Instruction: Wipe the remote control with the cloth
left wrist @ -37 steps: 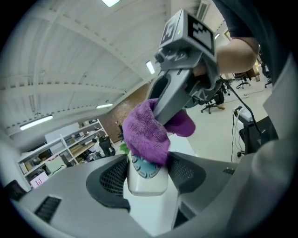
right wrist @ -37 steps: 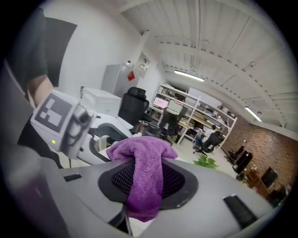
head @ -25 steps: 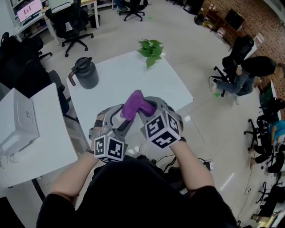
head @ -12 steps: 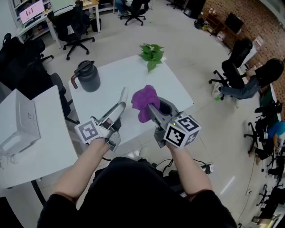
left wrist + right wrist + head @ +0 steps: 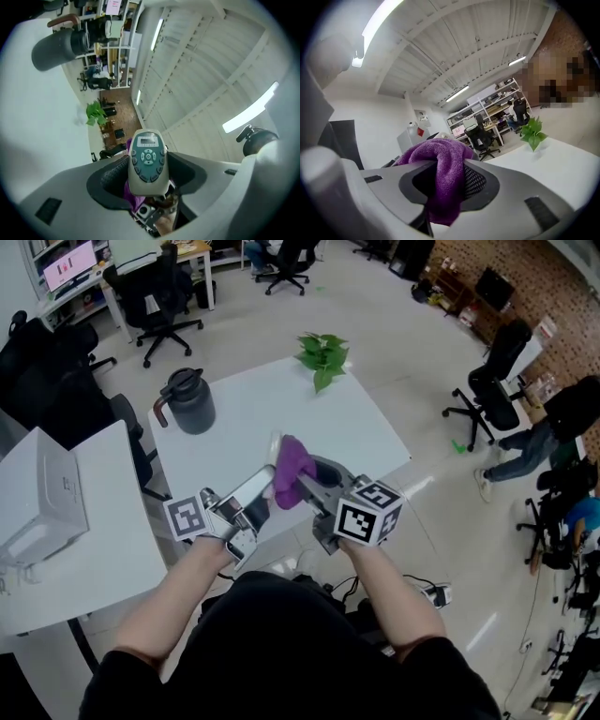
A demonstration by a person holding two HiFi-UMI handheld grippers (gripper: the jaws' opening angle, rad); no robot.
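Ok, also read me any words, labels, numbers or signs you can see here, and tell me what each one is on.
Nothing here can be read for certain.
remote control: a line of small print under its little screen, too small to read.
marker cubes: black and white square patterns only, no letters.
monitor: pink screen, too blurred to read.
white box: a small dark mark on its side, too small to read.

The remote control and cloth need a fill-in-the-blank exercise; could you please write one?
1. The right gripper is shut on a ____ cloth.
2. The left gripper grips a grey ____ with buttons.
3. The potted plant on the white table has ____ leaves.
Missing words: purple; remote control; green.
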